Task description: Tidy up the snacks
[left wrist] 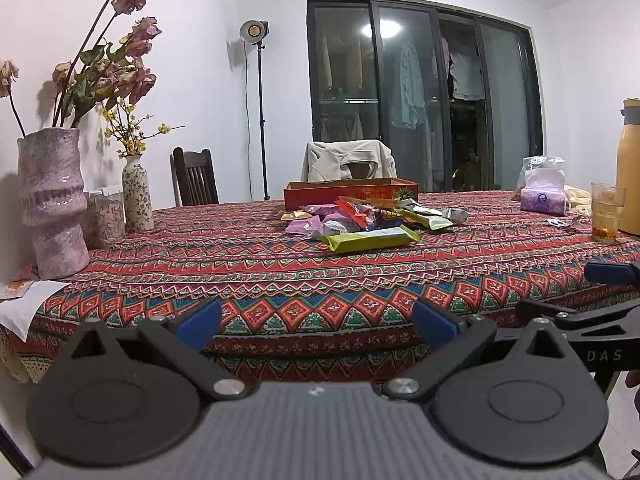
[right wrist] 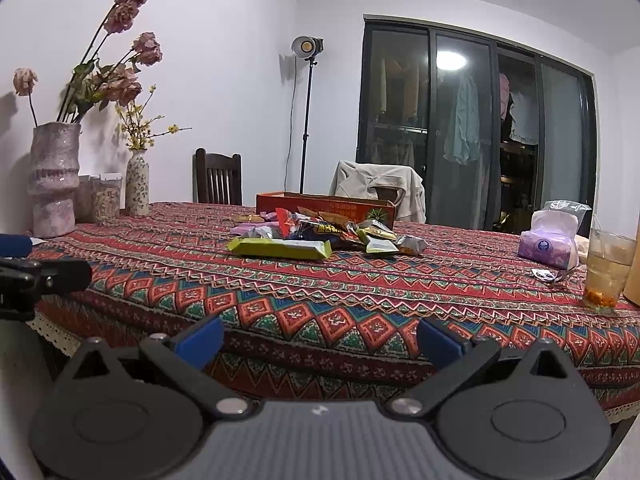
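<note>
— Both tongs, the left gripper (left wrist: 316, 326) and the right gripper (right wrist: 320, 342), hang with blue-padded fingers spread wide and empty before the near edge of the red patterned tablecloth (left wrist: 280, 280).

— And the snacks?

— A heap of bright foil snack packets (left wrist: 360, 220) lies mid-table, against a shallow red cardboard box (left wrist: 352, 194), with bare cloth between heap and edge. Only the left view shows the tall yellow flask (left wrist: 630, 168).

Patterned woven tablecloth (left wrist: 280, 280) covers the table; on it, mid-table, a heap of foil snack packets (left wrist: 360, 220) lies just before a shallow red cardboard box (left wrist: 348, 194). Left edge: tall pink ceramic vase (left wrist: 52, 200), then slim floral vase (left wrist: 137, 194) behind it. Right: purple tissue pack (left wrist: 544, 198), clear drinking glass (left wrist: 607, 212), yellow thermos jug (left wrist: 630, 168).
</note>
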Demonstrator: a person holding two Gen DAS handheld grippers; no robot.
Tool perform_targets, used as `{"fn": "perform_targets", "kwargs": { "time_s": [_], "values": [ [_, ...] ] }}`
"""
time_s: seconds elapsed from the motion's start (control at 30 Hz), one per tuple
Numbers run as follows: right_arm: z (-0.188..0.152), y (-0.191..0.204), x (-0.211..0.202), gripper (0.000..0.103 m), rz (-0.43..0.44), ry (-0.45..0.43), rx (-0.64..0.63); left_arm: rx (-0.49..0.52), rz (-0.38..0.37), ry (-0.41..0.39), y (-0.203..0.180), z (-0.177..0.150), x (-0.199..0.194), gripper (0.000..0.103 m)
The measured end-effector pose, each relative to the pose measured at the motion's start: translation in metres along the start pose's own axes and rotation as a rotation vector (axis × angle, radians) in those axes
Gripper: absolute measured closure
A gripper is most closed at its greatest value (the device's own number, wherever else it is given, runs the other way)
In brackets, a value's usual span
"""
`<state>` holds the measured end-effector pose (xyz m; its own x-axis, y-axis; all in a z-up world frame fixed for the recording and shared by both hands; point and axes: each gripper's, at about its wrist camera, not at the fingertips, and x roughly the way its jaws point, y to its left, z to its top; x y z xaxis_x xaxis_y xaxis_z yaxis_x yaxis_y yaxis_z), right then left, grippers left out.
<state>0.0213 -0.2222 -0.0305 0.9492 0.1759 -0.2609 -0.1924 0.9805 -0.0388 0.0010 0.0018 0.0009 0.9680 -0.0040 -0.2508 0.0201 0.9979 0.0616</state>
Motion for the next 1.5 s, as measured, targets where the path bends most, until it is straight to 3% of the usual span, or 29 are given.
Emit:
{"fn": "perform_targets", "kwargs": {
  "time_s": [1.5],
  "values": [
    [-0.0043,-0.0009,0.0015,0.0,-0.001,0.006,-0.005,0.015,0.003,0.013,-0.0024,-0.0024,0.0022,0.0]
  ]
}}
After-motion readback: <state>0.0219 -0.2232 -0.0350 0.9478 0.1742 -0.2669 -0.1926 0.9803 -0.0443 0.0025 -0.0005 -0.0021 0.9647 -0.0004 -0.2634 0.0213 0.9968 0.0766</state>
